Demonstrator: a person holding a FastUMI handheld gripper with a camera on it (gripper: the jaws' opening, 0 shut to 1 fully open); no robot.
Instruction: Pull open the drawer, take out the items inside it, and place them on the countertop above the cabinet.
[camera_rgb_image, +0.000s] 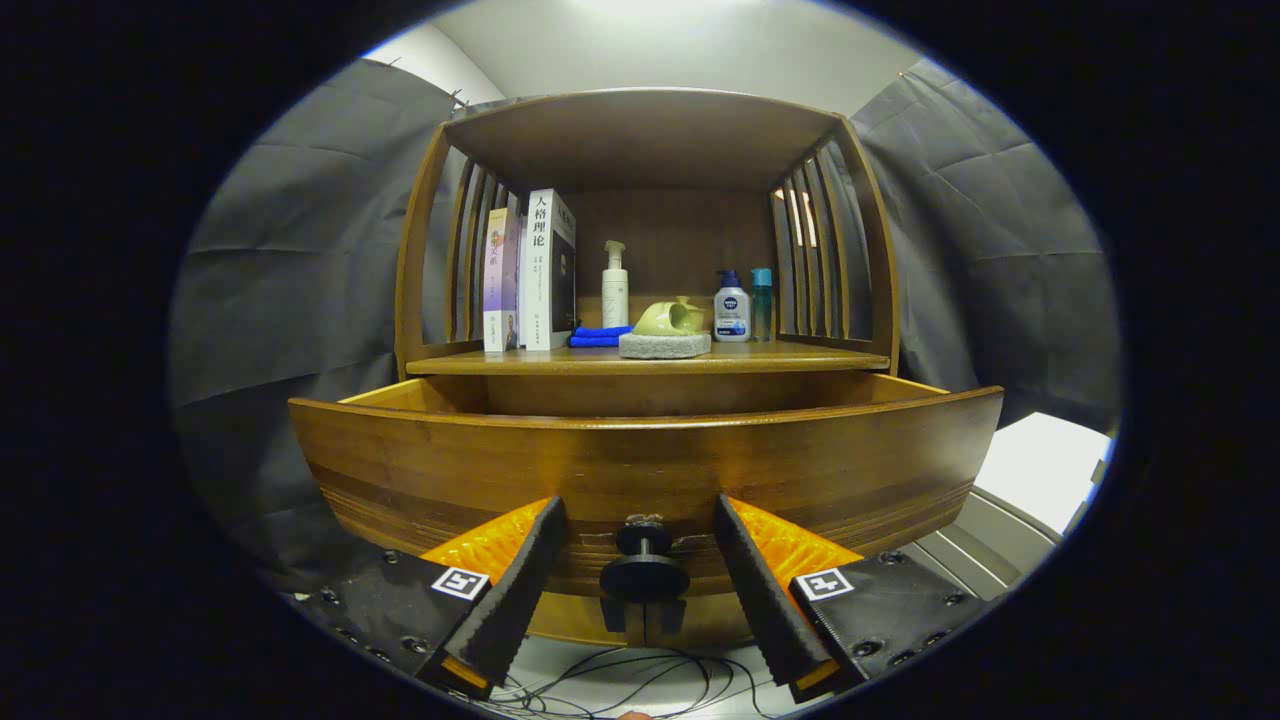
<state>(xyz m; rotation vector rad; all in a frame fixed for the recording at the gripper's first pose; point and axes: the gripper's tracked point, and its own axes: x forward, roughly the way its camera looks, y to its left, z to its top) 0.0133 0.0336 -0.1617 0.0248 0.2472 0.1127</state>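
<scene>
Gripper view looks at the drawer (640, 470), pulled out from under the counter (640, 360); its front rim stands well forward of the counter edge, leaving an open gap above its hidden inside; the counter carries 2 books (530, 272), a pump bottle (614, 284), a blue cloth (598, 337), a sponge (664, 345) and 2 small bottles (742, 305); the gripper (643, 585) is spread wide, its fingers (510, 600) flanking the knob (644, 565) without touching, grasping nothing.
</scene>
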